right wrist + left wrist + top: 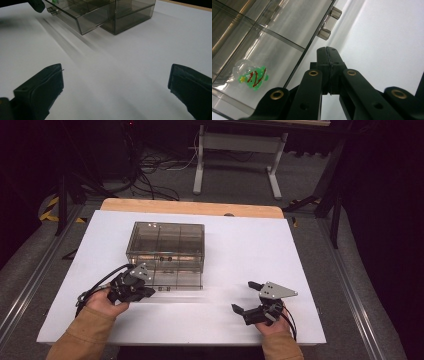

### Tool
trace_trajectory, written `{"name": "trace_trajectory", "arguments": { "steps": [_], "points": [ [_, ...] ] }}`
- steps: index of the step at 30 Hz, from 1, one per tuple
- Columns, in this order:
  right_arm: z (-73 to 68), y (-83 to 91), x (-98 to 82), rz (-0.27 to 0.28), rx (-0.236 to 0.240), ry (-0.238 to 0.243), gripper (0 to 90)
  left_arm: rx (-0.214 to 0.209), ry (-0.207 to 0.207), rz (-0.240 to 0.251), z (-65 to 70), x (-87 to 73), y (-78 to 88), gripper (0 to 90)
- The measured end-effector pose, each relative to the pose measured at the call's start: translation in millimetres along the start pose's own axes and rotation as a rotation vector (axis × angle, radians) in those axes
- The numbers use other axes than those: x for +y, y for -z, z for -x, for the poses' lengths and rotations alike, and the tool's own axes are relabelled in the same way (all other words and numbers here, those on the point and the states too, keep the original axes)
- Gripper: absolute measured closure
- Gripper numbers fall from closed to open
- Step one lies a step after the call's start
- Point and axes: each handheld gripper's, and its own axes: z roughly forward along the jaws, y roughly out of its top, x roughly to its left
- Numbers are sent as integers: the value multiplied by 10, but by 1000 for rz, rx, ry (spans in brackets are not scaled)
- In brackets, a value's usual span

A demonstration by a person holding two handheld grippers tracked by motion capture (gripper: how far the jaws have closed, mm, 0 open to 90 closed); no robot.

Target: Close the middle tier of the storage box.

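White, matte board covers one table (240,255) with a wooden far edge. On it stands one smoky, transparent plastic drawer box (166,242), rectangular and split into compartments; its bottom drawer (175,279) is pulled out toward the person. Two black grippers follow. The left gripper (145,290) sits just beside the drawer's front, jaws pressed together on nothing. The right gripper (246,296) rests well apart, jaws wide and empty. Smallest: one green beaded charm (254,78) with red stripes, inside the drawer.
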Motion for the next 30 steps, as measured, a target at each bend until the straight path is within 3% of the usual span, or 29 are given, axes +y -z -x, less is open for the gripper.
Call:
{"name": "trace_trajectory", "arguments": {
  "steps": [19,30],
  "points": [
    [2,1,-1,-1,-1,-4,2,4,1,-21,-16,-2,-162,899],
    [2,-1,-1,-2,-1,-1,2,26,3,-4,-14,11,-167,899]
  ]
}}
